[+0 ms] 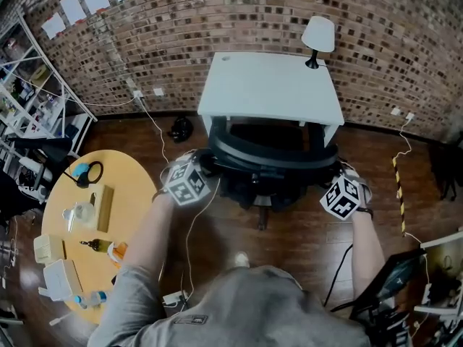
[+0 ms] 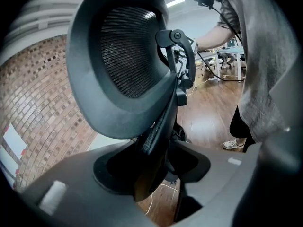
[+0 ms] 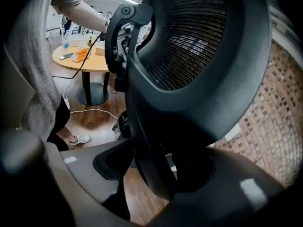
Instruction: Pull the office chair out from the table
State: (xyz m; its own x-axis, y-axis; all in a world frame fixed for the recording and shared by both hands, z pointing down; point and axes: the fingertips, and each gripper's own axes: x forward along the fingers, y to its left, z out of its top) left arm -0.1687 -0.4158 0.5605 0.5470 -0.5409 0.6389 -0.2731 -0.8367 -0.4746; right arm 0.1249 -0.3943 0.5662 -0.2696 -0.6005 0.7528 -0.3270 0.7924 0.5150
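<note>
The white table (image 1: 268, 85) stands against the brick wall (image 1: 217, 20), with the office chair (image 1: 271, 161) half tucked beneath it. The left gripper (image 1: 202, 163) and right gripper (image 1: 335, 176) each clamp a side rim of the mesh backrest (image 2: 118, 56). Best to pull both evenly and level, so it rolls straight back.

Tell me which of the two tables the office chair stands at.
The white rectangular table by the brick wall, lamp on its corner; the office chair stands at its front edge. The round wooden table on the left has no chair.
</note>
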